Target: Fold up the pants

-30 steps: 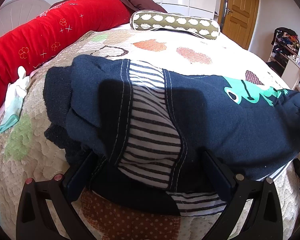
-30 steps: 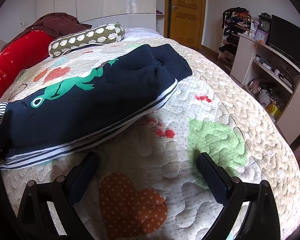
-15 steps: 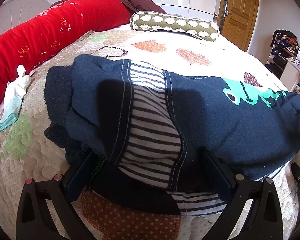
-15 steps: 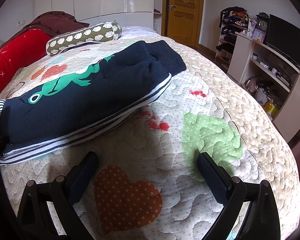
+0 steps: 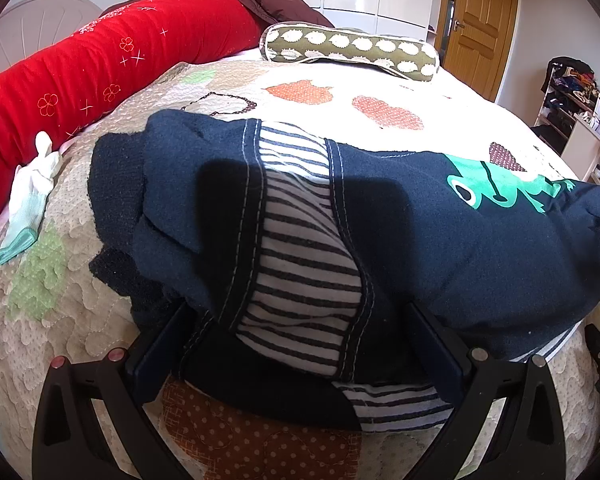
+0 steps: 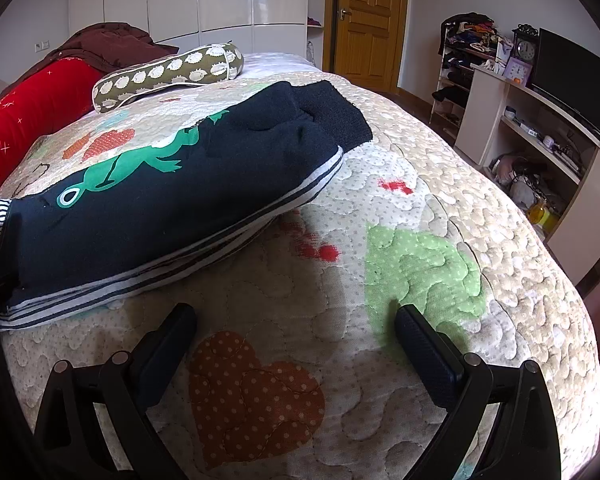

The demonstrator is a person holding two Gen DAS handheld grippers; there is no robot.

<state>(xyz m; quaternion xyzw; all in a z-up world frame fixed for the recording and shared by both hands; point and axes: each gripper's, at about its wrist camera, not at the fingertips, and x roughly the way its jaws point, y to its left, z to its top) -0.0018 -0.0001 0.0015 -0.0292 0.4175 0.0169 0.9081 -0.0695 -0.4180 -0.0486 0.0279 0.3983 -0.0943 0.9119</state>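
- The pants (image 5: 440, 240) are dark navy with a green frog print (image 5: 500, 188) on one leg, lying flat across a quilted bedspread (image 6: 400, 272) with hearts and green patches on it.
- Looks like they're already doubled over lengthwise: one leg sits on top of the other, with a striped lining peeking out along the lower edge in the right wrist view.
- Left gripper (image 5: 296, 332) is spread wide, with the crotch and waist end of the pants between its fingers. The striped panel (image 5: 300, 248) sits right in the middle of that gap. The fabric covers the fingertips, so I can't tell whether they're actually touching it. Nothing is pinched.
- Right gripper (image 6: 296, 332) is also wide open and holding nothing. It hangs over bare quilt, just beside the long edge of the pants, above an orange dotted heart (image 6: 256, 396).
- The ribbed cuffs (image 6: 332, 112) are at the far end from the left gripper, towards the door side of the bed.
- Other stuff on the bed: a long red bolster (image 5: 100, 64) along one side, an olive patterned pillow (image 5: 352, 50) at the far end, and a pale glove (image 5: 30, 200) near the bolster.
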